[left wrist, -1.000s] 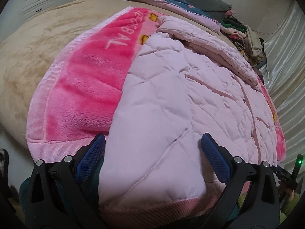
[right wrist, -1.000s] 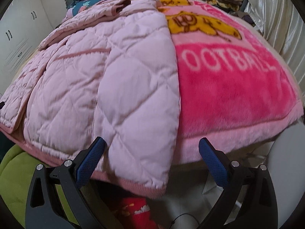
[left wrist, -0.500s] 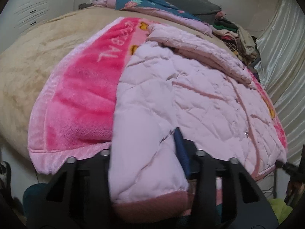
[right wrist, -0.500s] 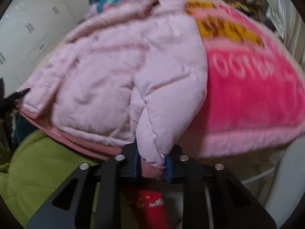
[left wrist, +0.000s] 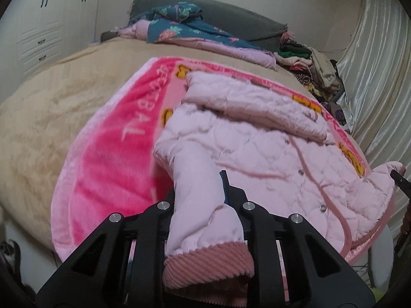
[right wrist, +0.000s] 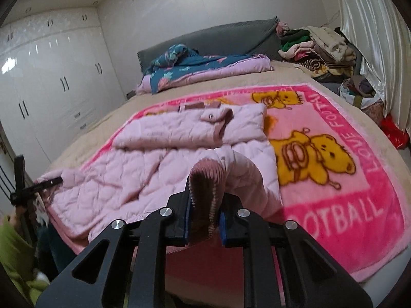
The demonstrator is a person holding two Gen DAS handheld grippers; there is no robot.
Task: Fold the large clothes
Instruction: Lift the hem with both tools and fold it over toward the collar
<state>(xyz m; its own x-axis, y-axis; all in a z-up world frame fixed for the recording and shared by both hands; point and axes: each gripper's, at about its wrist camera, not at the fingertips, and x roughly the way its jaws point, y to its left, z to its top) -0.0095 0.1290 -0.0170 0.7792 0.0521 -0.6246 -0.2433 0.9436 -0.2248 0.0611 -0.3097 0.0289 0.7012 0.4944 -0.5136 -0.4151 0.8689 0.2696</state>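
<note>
A pale pink quilted jacket (left wrist: 257, 138) (right wrist: 143, 169) lies spread on a bright pink blanket (left wrist: 108, 159) (right wrist: 334, 205) with yellow bears, on the bed. My left gripper (left wrist: 200, 195) is shut on the jacket's lower left corner, whose ribbed darker pink hem (left wrist: 208, 264) hangs toward the camera. My right gripper (right wrist: 205, 213) is shut on the lower right corner, with its ribbed hem (right wrist: 205, 179) standing up between the blue pads. Both corners are lifted off the blanket. In the left wrist view the right gripper's black tip (left wrist: 399, 179) shows at the far edge, holding that other corner.
A beige bedspread (left wrist: 46, 113) covers the bed. A blue floral quilt (right wrist: 195, 66) and a grey headboard (right wrist: 226, 38) lie at the far end. A heap of clothes (right wrist: 321, 48) sits at the far right by a white curtain (right wrist: 372, 38). White wardrobes (right wrist: 51, 77) stand to the left.
Both grippers went from open around the jacket's bottom hem to shut on its two lower corners. Both have since risen and pulled the corners up off the blanket.
</note>
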